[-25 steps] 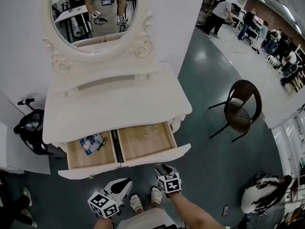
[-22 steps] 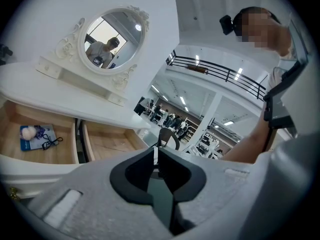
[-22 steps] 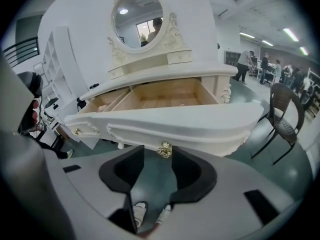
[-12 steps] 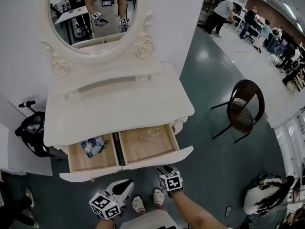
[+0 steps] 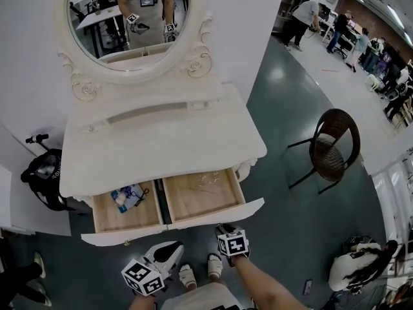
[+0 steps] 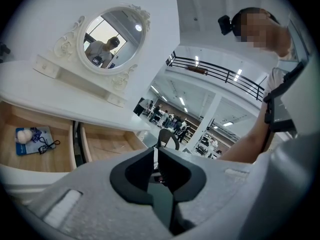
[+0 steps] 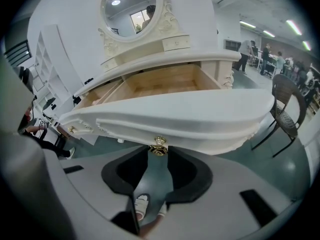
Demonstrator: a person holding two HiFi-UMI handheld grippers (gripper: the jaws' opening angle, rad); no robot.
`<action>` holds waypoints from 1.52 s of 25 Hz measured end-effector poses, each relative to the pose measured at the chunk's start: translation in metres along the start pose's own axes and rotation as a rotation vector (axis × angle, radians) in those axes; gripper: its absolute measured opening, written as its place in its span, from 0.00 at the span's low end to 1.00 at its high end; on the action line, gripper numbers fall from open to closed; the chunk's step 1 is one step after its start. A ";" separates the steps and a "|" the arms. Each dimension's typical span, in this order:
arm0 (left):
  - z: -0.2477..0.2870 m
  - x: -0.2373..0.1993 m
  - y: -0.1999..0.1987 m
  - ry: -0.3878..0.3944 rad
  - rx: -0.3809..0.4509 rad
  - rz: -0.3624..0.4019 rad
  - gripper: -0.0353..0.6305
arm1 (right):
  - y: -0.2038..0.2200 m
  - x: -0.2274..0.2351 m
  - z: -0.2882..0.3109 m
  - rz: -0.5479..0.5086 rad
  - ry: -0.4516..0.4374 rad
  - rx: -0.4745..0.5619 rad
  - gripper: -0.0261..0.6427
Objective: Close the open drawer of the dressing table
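The white dressing table (image 5: 161,148) has both drawers pulled out. The right drawer (image 5: 201,196) shows a bare wooden bottom, and its white front (image 7: 190,121) carries a small gold knob (image 7: 159,146). My right gripper (image 7: 159,156) points down at that front. Its jaws are closing, with the knob between the fingertips and a gap still on each side. In the head view the right gripper (image 5: 223,228) sits just under the drawer front. The left gripper (image 5: 173,248) hangs below the left drawer (image 5: 126,215), touching nothing. In its own view the left gripper (image 6: 156,156) is shut and empty.
A blue packet with a dark cord (image 5: 127,196) lies in the left drawer. An oval mirror (image 5: 132,18) stands at the back of the table. A brown wicker chair (image 5: 332,150) is to the right, a black bag (image 5: 42,173) to the left. People stand far off at the upper right.
My right gripper has edged slightly closer to the right drawer's front. Both drawers stand as far out as before, and the left gripper has stayed put.
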State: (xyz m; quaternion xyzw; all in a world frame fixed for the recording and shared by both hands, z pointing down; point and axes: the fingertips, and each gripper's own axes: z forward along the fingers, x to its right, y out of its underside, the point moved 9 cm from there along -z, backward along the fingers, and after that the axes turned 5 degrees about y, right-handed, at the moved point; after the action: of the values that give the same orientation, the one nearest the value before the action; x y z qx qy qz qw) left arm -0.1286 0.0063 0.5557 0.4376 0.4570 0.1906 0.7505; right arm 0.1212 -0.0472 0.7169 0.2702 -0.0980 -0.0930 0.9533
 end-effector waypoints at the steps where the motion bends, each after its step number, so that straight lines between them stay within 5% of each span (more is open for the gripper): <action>1: 0.000 -0.001 0.000 0.002 0.000 0.000 0.07 | 0.000 0.000 0.000 -0.001 0.002 -0.002 0.23; 38: 0.002 -0.011 -0.002 -0.017 0.023 -0.018 0.07 | -0.042 0.004 0.023 -0.065 -0.007 -0.008 0.22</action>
State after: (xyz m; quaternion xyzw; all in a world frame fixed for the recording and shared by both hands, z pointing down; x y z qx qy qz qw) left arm -0.1324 -0.0035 0.5601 0.4437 0.4569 0.1750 0.7509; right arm 0.1141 -0.0943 0.7145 0.2693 -0.0920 -0.1251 0.9504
